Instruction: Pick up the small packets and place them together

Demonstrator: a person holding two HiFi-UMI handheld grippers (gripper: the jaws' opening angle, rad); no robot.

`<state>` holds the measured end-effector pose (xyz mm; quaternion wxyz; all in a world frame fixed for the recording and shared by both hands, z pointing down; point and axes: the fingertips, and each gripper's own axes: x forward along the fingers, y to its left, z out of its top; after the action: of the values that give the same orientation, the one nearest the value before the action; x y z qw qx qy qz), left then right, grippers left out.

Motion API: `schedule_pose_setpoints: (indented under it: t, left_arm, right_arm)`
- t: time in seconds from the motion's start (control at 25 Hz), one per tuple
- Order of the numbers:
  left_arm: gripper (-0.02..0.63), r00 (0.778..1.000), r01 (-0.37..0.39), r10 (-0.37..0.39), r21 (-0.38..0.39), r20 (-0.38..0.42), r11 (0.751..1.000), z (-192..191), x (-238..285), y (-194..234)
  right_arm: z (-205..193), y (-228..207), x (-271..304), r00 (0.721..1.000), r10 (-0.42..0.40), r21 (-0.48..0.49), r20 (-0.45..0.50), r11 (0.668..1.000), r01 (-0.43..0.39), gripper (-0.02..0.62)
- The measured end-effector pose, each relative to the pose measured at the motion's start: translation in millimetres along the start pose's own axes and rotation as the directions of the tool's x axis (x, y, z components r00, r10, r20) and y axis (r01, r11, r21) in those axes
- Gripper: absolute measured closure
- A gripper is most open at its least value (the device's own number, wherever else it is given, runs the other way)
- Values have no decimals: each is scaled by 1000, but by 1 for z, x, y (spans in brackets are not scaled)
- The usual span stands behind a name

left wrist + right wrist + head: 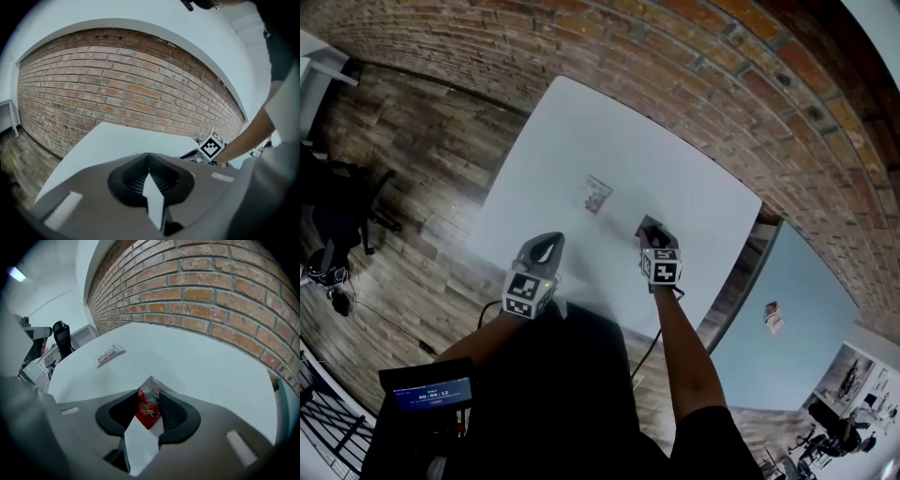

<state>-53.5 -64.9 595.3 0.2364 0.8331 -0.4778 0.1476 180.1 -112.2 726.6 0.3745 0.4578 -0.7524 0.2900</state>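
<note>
My right gripper (149, 401) is shut on a small red packet (148, 405), which sticks up between its jaws. In the head view this gripper (652, 228) hovers over the white table (572, 141) with the packet (645, 226) at its tip. A second small packet (597, 194) lies flat on the table, ahead and to the left of it; the right gripper view shows that packet (109, 354) at the upper left. My left gripper (149, 174) is shut with nothing in it and sits near the table's front edge (546, 248).
A brick wall (694, 66) runs behind the table. Wooden floor (412, 187) lies to the left, with a dark office chair (337, 220) on it. A pale blue table (787, 309) stands at the right with a small item (773, 317) on top.
</note>
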Motion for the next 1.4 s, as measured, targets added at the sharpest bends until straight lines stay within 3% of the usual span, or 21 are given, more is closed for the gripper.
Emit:
schedule_pose_setpoints:
  t: [1.4]
  left_arm:
    - [606, 994, -105, 106, -88, 11, 991, -10, -48, 50]
  right_arm:
    - [49, 62, 41, 999, 42, 1, -2, 999, -42, 454]
